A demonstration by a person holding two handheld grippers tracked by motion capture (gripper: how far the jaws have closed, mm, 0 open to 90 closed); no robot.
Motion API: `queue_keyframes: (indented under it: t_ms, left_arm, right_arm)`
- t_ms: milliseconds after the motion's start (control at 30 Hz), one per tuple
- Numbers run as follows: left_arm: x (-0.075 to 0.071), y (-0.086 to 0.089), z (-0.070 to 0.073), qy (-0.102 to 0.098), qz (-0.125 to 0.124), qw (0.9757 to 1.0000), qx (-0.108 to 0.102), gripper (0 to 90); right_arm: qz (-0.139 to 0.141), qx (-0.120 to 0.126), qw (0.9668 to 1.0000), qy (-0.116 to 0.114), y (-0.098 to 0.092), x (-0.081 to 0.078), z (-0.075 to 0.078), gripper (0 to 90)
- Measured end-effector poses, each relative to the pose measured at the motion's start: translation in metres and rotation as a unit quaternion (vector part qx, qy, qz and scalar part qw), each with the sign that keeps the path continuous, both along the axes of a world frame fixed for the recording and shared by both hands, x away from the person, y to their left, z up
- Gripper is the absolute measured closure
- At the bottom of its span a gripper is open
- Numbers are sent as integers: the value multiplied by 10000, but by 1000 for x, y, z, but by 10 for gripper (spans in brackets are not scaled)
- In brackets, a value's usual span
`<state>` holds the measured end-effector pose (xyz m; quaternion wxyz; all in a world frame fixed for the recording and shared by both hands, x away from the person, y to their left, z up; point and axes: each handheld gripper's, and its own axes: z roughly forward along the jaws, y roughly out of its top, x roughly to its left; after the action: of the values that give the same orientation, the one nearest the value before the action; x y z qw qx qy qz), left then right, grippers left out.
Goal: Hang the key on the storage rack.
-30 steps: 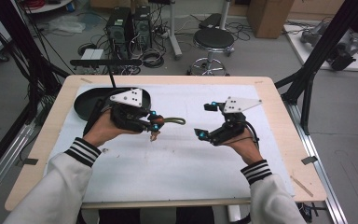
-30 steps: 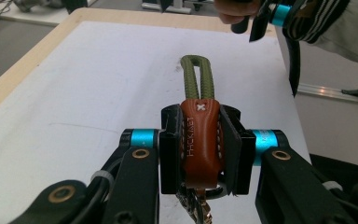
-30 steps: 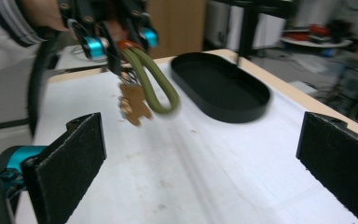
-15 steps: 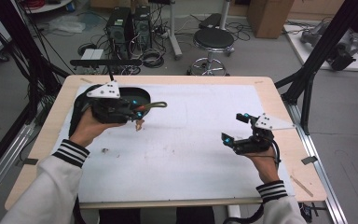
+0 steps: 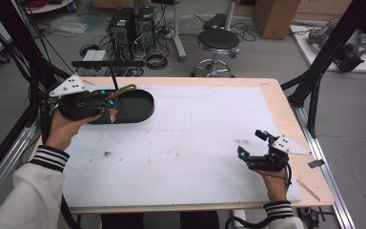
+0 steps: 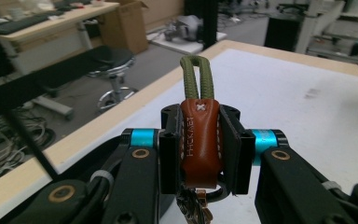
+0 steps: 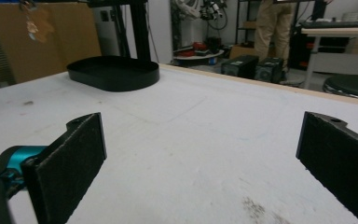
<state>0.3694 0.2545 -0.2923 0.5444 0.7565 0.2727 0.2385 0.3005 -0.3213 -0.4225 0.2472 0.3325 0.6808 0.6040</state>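
1. The right claw (image 5: 253, 145) rests low at the near right part of the desk (image 5: 195, 143). Its jaws stand wide apart and nothing is between them; in the right gripper view there is only bare desk surface between the two pads.
2. The left claw (image 5: 110, 101) is farther, at the far left of the desk. It is closed on a key fob (image 6: 199, 140) of brown leather, with a green cord loop (image 6: 196, 77) that sticks out beyond the jaws. A metal ring with something small hangs under the leather, but it is too hidden to name.
3. In the high view the fob is held just above the near left rim of the black tray (image 5: 136, 106), not yet lying inside it. The tray looks empty.
4. My judgement: the pick-up and the carrying are done, and the work is near its end. What is left is to lower the fob over the tray floor, open the jaws, and take the hand away.
5. The right claw seems to have no part in this step.
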Motion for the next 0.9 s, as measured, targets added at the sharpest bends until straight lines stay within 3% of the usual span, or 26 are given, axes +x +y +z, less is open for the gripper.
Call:
queue_keyframes:
  t_ms: [233,467,600,900]
  left_arm:
    - [5,19,0,-208,510,9983,-185,714]
    - [12,29,-2,-279,948,9949,-220,716]
    - [17,34,-3,-289,1109,9928,-353,717]
    - [30,38,5,-347,1376,9897,-188,716]
  right_arm:
    - [-175,152,9997,-88,-7,-7,-16,4]
    - [-321,219,9991,-180,-10,-11,-25,4]
    - [-351,221,9987,-288,-10,-12,-27,4]
    - [-348,138,9987,-351,-8,-15,-28,4]
